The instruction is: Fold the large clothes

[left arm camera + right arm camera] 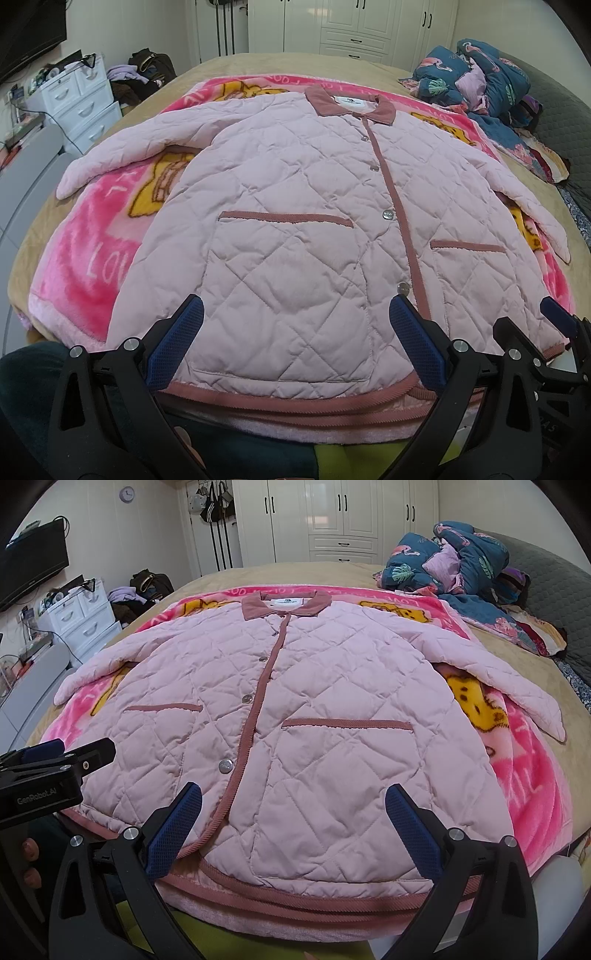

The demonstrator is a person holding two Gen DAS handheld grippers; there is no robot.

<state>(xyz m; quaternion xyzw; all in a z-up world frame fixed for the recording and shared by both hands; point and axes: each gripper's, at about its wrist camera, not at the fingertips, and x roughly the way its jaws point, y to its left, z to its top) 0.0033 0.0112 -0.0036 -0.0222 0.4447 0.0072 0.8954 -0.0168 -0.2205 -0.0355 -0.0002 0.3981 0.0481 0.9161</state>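
A pink quilted jacket (295, 206) lies flat and buttoned, front up, on a bright pink blanket (85, 251) spread over a bed (535, 672), sleeves out to either side. The left claw (295, 343) and right claw (293, 829) hover side by side above the near hem, both spread wide and holding nothing. A heap of blue bedding (458, 561) sits at the far right.

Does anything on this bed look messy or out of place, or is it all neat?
The pink quilted jacket lies flat and buttoned, sleeves spread, nothing askew. The one untidy spot is a crumpled heap of blue flamingo-print bedding at the bed's far right corner. Both grippers, left and right, are open at the hem.
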